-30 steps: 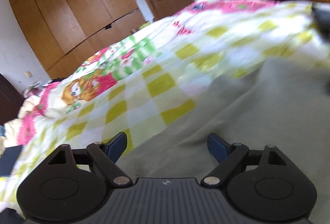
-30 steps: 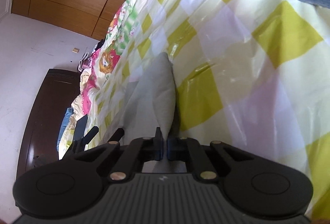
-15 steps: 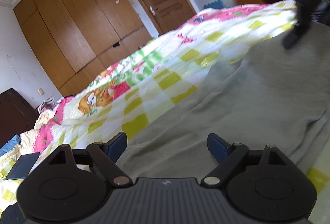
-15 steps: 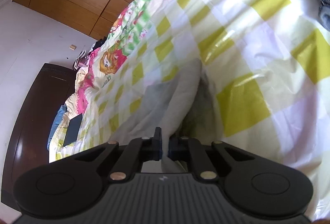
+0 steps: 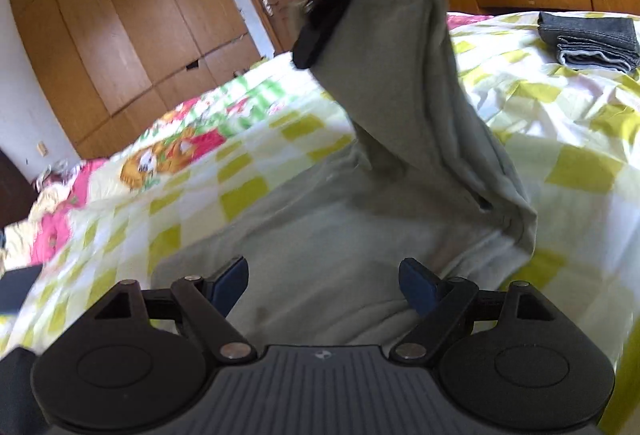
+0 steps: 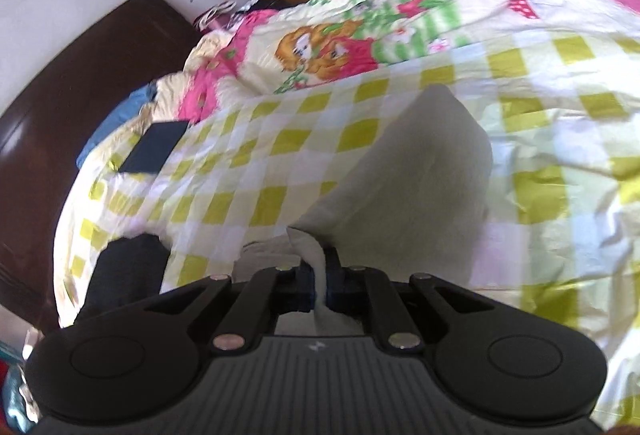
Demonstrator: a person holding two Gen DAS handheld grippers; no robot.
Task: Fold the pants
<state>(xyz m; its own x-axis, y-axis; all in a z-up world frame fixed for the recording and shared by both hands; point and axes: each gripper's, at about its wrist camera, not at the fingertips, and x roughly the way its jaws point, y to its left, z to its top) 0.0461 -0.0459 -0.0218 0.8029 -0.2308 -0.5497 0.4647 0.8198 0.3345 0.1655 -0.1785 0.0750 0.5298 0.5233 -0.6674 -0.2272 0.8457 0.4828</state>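
Grey-green cloth fills the middle of both views: the pants [image 5: 328, 255] lie on the checked bedspread [image 5: 580, 139], part flat and part lifted. Our right gripper [image 6: 319, 285] has its jaws pinched tight on a fold of the pants, and the cloth hangs from it down to the bedspread. Our left gripper [image 5: 324, 283] hovers just over the flat part of the pants with its jaws spread wide and nothing between them. Folded dark jeans [image 5: 588, 41] rest on the bedspread, well apart from the pants.
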